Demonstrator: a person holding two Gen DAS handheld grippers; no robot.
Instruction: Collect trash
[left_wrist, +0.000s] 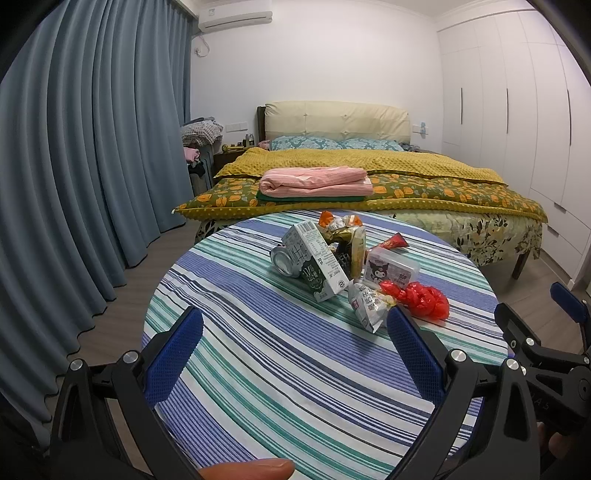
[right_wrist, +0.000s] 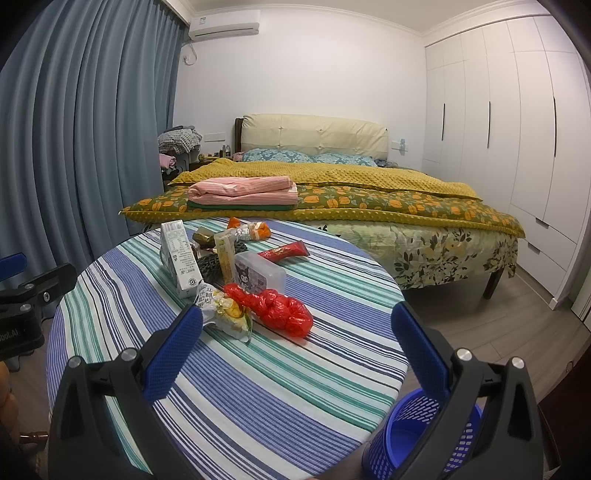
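Centrally, crumpled knotted red bag (right_wrist: 275, 309)

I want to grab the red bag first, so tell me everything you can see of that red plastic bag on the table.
The red plastic bag is thin, glossy, crinkled film, twisted and knotted into a lumpy sausage shape. It lies flat on the striped tablecloth at the near edge of the trash pile, its far end reaching toward the clear lidded box with a cartoon sticker, its side against a crumpled snack wrapper. Neither gripper touches it; whether anything is inside cannot be told. The left wrist view shows it too.
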